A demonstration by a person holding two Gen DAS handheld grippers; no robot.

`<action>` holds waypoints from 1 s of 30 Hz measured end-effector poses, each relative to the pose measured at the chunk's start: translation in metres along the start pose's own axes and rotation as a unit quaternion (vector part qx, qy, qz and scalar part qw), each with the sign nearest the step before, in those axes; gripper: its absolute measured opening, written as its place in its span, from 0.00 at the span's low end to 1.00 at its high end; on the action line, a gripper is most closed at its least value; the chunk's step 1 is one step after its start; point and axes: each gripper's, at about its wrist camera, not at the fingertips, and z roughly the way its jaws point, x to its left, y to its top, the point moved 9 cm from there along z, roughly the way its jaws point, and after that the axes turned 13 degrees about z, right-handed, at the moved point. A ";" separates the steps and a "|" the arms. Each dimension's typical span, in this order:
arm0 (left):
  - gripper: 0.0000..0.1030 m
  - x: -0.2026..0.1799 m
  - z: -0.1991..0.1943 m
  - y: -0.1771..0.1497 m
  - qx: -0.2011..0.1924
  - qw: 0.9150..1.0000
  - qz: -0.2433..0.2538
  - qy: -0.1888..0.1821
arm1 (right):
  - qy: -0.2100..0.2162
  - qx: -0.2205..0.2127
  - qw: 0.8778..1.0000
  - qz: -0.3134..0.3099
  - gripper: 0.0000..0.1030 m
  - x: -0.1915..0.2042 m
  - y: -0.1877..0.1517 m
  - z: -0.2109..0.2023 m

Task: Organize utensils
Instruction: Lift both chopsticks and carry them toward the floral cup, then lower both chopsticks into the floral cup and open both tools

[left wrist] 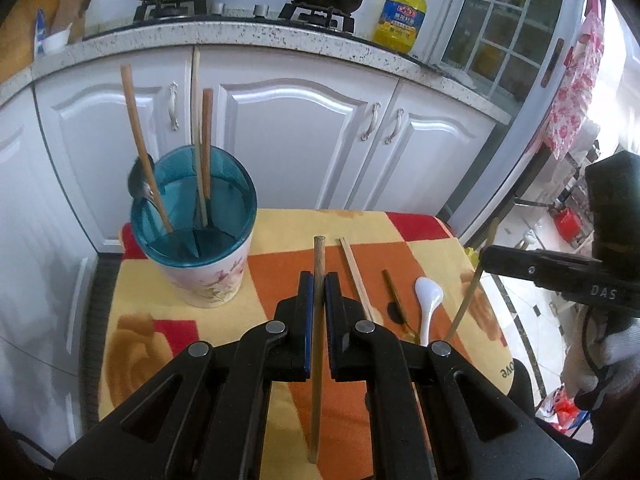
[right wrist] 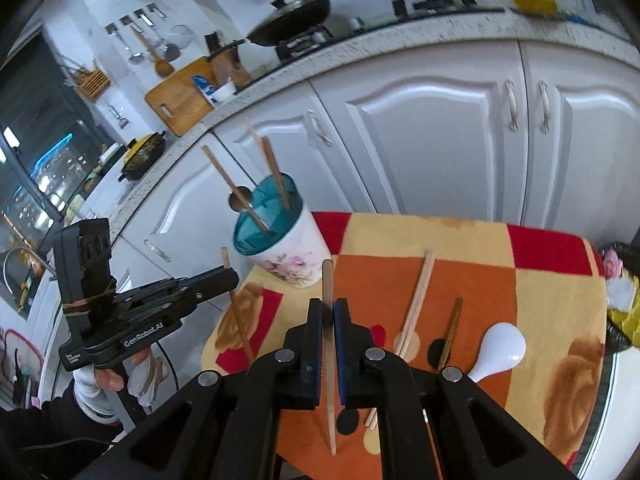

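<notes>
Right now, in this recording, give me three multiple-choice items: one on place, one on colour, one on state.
1. Where does the utensil holder stand?
A. on the cloth's far left corner
B. on the stove
C. on the floor

2. What colour is the spoon lying on the cloth?
A. red
B. white
C. green

3. What is the left gripper doing?
A. open, empty
B. shut on the spoon
C. shut on a chopstick

Answers: 1 A, it sits at that corner below the cabinets; 2 B, its bowl is plain white; 3 C, the stick is clamped between its pads.
</notes>
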 end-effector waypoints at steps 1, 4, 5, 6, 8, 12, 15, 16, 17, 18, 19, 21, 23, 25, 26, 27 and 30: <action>0.04 0.000 -0.002 0.001 -0.001 1.000 0.000 0.002 | 0.000 -0.003 1.000 -0.003 0.05 0.003 0.001 -0.002; 0.04 0.001 -0.008 0.003 -0.007 1.000 0.000 0.007 | 0.004 -0.010 1.000 -0.009 0.05 0.011 0.004 -0.008; 0.04 0.002 -0.010 0.004 -0.009 1.000 0.000 0.009 | 0.005 -0.012 1.000 -0.013 0.05 0.015 0.005 -0.010; 0.04 0.002 -0.012 0.005 -0.011 1.000 0.000 0.010 | 0.005 -0.013 1.000 -0.015 0.05 0.017 0.006 -0.010; 0.04 0.003 -0.015 0.005 -0.015 1.000 -0.002 0.011 | 0.005 -0.016 1.000 -0.020 0.05 0.022 0.008 -0.012; 0.04 0.005 -0.021 0.009 -0.020 1.000 -0.003 0.014 | 0.007 -0.025 0.999 -0.024 0.05 0.031 0.014 -0.016; 0.04 0.007 -0.026 0.011 -0.025 1.000 -0.002 0.017 | 0.008 -0.030 0.999 -0.029 0.05 0.036 0.019 -0.019; 0.04 0.008 -0.028 0.012 -0.026 0.999 -0.002 0.017 | 0.007 -0.032 0.999 -0.031 0.05 0.037 0.021 -0.020; 0.04 0.009 -0.030 0.013 -0.028 0.999 -0.002 0.019 | 0.006 -0.033 0.999 -0.033 0.05 0.038 0.023 -0.021; 0.04 0.010 -0.031 0.014 -0.029 0.999 -0.003 0.019 | 0.006 -0.034 0.999 -0.034 0.05 0.040 0.024 -0.022; 0.04 0.012 -0.033 0.015 -0.031 0.999 -0.005 0.019 | 0.006 -0.036 0.999 -0.036 0.05 0.041 0.026 -0.023; 0.04 0.018 -0.040 0.020 -0.037 0.999 -0.012 0.016 | 0.005 -0.040 0.998 -0.039 0.05 0.044 0.031 -0.025; 0.04 0.027 -0.051 0.028 -0.047 0.999 -0.020 0.015 | 0.005 -0.045 0.998 -0.044 0.05 0.049 0.038 -0.028; 0.04 0.035 -0.060 0.037 -0.056 0.998 -0.027 0.015 | 0.005 -0.052 0.997 -0.051 0.05 0.055 0.047 -0.031; 0.04 0.042 -0.069 0.045 -0.064 0.997 -0.031 0.015 | 0.007 -0.056 0.997 -0.054 0.05 0.059 0.053 -0.033; 0.04 0.047 -0.075 0.051 -0.070 0.997 -0.034 0.016 | 0.009 -0.061 0.996 -0.058 0.05 0.065 0.060 -0.035; 0.04 0.062 -0.095 0.071 -0.089 0.995 -0.037 0.027 | 0.014 -0.072 0.995 -0.066 0.05 0.078 0.078 -0.038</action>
